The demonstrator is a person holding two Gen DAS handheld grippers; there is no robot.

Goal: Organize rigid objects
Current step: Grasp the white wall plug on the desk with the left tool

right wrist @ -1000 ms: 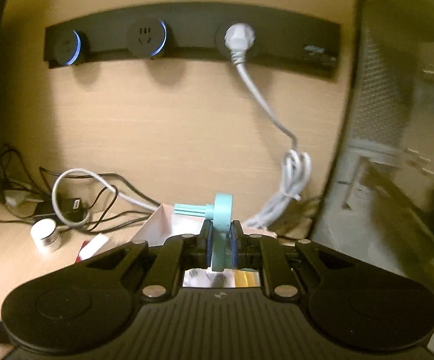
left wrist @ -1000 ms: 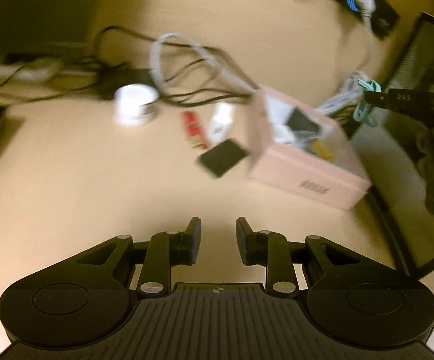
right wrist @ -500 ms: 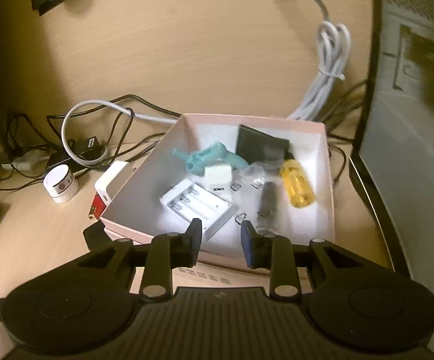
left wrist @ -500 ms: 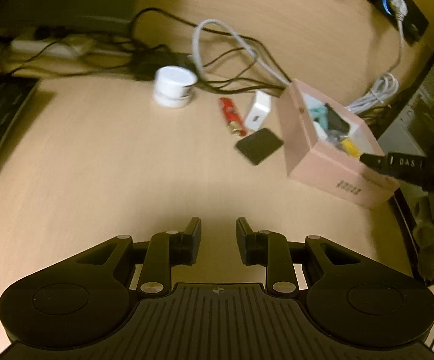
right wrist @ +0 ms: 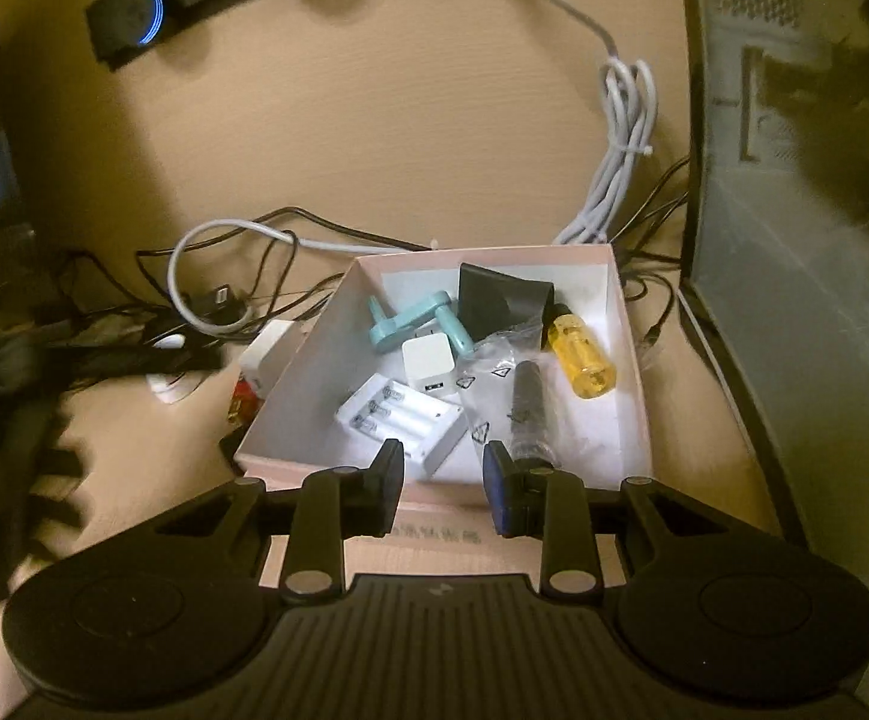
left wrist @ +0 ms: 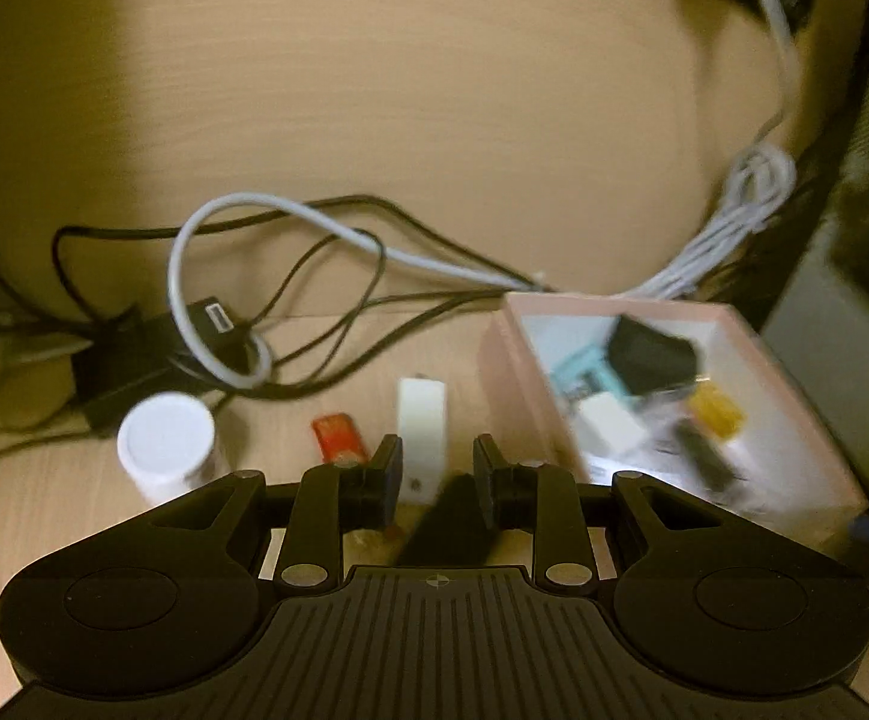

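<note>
Sorting: loose items go from the bench (left wrist: pixel 44 516) into the pink box (right wrist: pixel 629 372); several remain outside, so I judge the job partly done.
Box contents: teal hook (right wrist: pixel 416 318), white cube (right wrist: pixel 427 363), battery case (right wrist: pixel 404 420), yellow bottle (right wrist: pixel 581 354), black pouch (right wrist: pixel 497 297), all lying inside.
Still out: white adapter (left wrist: pixel 422 426), red stick (left wrist: pixel 338 438), black card (left wrist: pixel 446 516) and white jar (left wrist: pixel 164 444), at 9 o'clock of the box.
Right gripper (right wrist: pixel 443 471): jaws have just been opening; they stand apart with nothing between them, above the box's near wall.
Left gripper (left wrist: pixel 437 468): jaws narrowly apart and empty, with the adapter and card seen through the gap.
Risk one: adapter, card and stick lie close together, so closing here could catch two at once or push one aside.
Risk two: the card lies flat; pads may slide over it.
Risk three: cables (left wrist: pixel 314 276) at 12 o'clock could snag a finger.
Risk four: the left view is blurred, so aim may be off.
</note>
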